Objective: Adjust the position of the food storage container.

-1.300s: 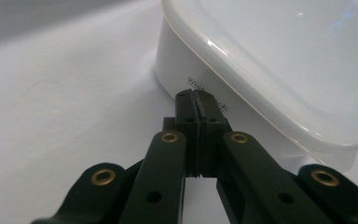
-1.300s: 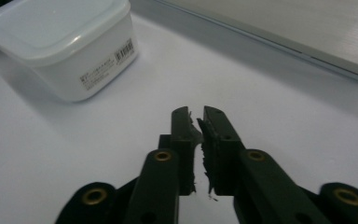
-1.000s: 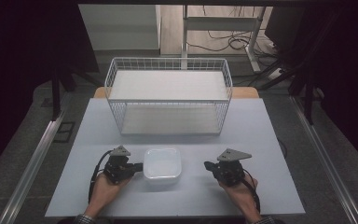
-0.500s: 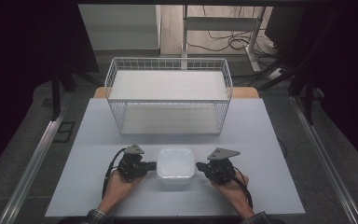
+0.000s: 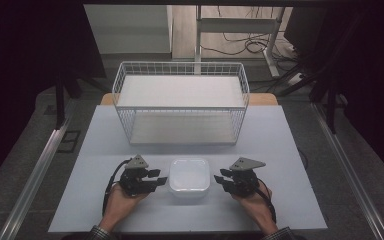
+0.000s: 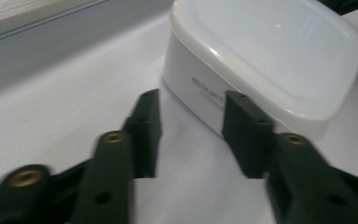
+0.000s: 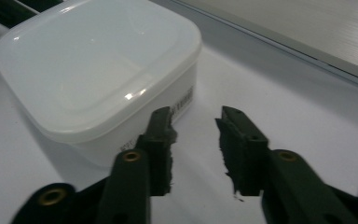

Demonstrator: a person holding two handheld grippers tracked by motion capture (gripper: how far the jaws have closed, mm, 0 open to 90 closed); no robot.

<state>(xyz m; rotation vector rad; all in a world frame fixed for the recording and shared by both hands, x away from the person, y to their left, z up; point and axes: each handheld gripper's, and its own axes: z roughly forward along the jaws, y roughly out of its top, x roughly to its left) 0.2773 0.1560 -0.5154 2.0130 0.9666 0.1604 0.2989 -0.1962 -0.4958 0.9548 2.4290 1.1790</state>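
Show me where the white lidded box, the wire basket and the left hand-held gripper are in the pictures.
white lidded box (image 5: 189,175), high view, middle of its lid.
wire basket (image 5: 180,107), high view, front top rim.
left hand-held gripper (image 5: 159,178), high view, between its fingertips.

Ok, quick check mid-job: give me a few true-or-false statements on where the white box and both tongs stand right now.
1. The white lidded box sits on the table between the two tongs. True.
2. The left tongs are clamped on the box. False: in the left gripper view their jaws stand apart with nothing between them, the box just beyond the tips; they have just been opening.
3. The box is inside the wire basket. False: it rests on the table in front of the basket.
4. The box's lid is on. True.
5. The right tongs are open beside the box, holding nothing. True; their jaws have just been opening.
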